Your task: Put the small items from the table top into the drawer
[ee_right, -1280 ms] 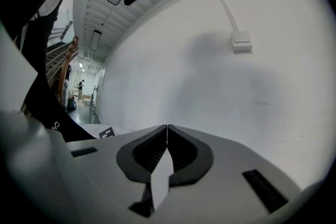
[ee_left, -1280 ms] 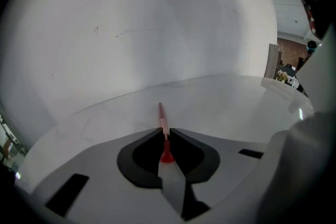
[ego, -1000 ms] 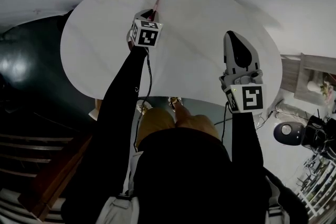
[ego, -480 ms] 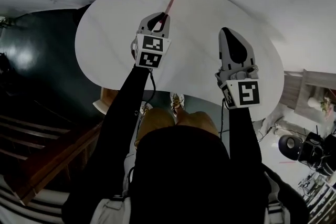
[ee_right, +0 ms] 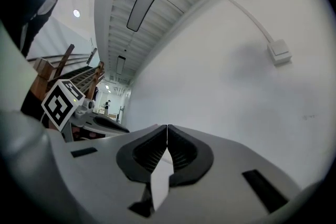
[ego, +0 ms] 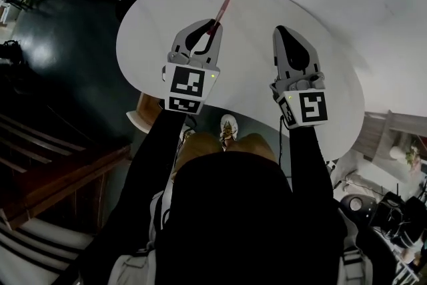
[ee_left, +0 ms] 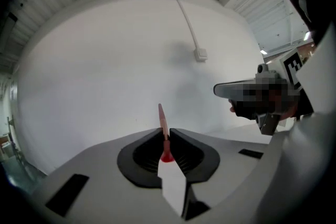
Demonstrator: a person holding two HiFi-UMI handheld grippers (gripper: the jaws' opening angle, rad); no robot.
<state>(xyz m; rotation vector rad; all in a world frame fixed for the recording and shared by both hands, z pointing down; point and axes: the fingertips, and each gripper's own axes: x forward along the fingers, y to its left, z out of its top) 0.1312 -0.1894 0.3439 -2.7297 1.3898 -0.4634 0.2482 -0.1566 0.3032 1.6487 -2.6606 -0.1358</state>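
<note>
Left hand-held gripper (ego: 213, 26) over the bench (ego: 267, 0), thin stick (ego: 224, 6) between its jaws — pointing toward the bench's far edge, right hand-held gripper (ego: 279, 31) just to its right, stairs (ego: 40, 163) left of the bench — lower down.

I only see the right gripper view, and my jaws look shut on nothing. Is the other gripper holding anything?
Observer: Yes. The left gripper view shows the left gripper shut on a thin red stick.
Operator: Where does the stick point?
Observer: In the head view it pokes out past the jaw tips, away from the person.
Operator: What's under us?
Observer: The head view shows a rounded white table beneath both grippers, your right gripper included.
</note>
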